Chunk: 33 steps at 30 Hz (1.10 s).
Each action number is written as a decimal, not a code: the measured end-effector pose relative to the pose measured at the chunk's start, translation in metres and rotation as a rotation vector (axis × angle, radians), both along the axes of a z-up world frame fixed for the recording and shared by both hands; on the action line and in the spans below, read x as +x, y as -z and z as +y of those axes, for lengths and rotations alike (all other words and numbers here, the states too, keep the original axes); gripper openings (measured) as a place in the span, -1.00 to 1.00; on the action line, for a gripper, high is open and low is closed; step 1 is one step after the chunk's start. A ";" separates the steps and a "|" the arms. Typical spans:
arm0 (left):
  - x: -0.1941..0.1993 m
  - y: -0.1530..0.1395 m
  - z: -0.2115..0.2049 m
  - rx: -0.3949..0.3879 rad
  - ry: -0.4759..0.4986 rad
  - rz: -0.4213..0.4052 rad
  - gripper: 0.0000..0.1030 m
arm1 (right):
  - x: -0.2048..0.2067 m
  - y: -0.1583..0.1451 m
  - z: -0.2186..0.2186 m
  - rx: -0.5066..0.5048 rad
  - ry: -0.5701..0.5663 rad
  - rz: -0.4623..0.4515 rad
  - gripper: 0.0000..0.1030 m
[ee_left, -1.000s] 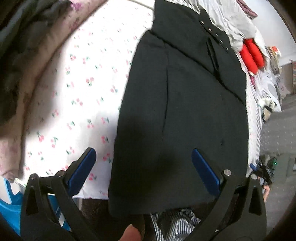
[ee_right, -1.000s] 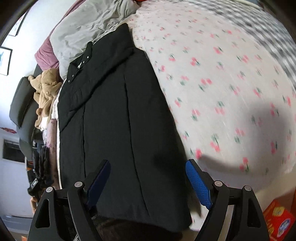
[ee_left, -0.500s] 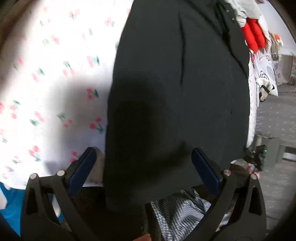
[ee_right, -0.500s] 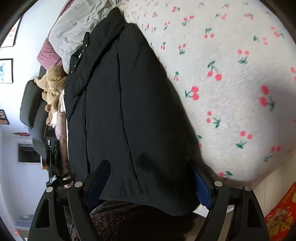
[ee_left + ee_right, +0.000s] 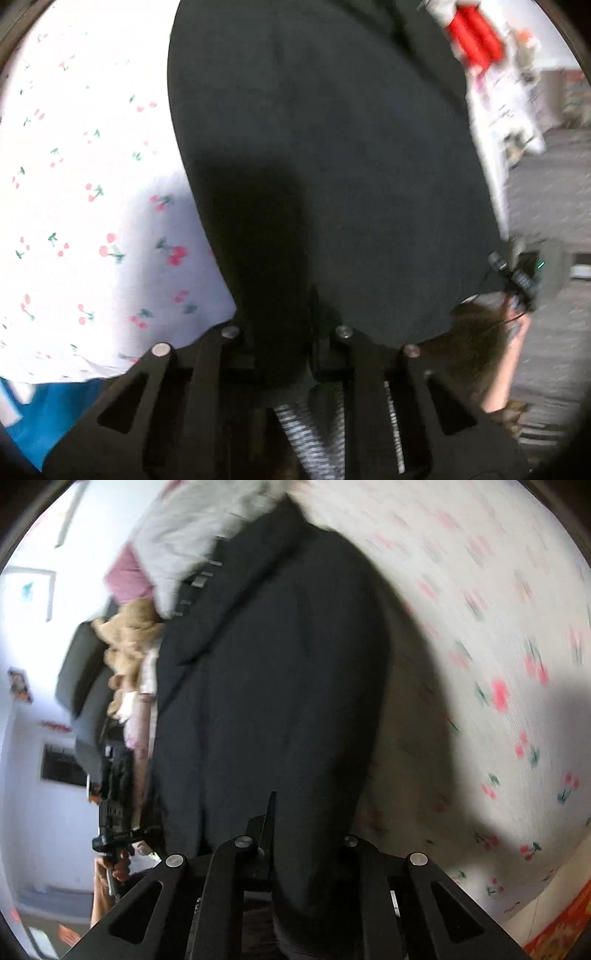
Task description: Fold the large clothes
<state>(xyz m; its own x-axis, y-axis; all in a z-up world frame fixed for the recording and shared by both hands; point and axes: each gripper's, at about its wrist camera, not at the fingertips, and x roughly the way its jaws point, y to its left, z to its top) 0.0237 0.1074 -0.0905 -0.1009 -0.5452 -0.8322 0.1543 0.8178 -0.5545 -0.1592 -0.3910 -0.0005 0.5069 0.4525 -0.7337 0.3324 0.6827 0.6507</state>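
Closest to me on the left wrist cam, my left gripper [image 5: 284, 354] has its jaws drawn in tight, pinching the near hem of the black coat [image 5: 332, 155]. It points forward and down along the bed, with the fabric bunched between the fingers. Same story on the right wrist cam: my right gripper [image 5: 295, 849] is clamped onto the coat's [image 5: 273, 686] near edge, jaws pressed in on the cloth (both views are pretty motion-blurred, so fine detail is mush). Off at the coat's right corner in the left view I can see the other rig and the hand [image 5: 511, 354] holding it.

The coat itself lies stretched lengthwise over the cherry-print bedsheet [image 5: 85, 206], collar end farthest from me. Beyond that, a grey duvet [image 5: 184, 528] sits at the collar, a tan plush toy [image 5: 129, 635] just beside the coat's left edge, and something red [image 5: 474, 37] at the far right.
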 end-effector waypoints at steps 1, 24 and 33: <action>-0.001 -0.012 0.001 -0.049 -0.019 -0.027 -0.70 | 0.002 -0.014 0.003 -0.004 -0.005 -0.039 -0.75; -0.132 -0.223 0.084 -0.506 -0.215 -0.618 -0.76 | -0.103 -0.210 0.027 -0.100 0.035 -0.547 -0.78; -0.153 -0.228 0.108 -0.517 -0.262 -0.654 -0.74 | -0.134 -0.249 0.049 -0.179 -0.008 -0.564 -0.78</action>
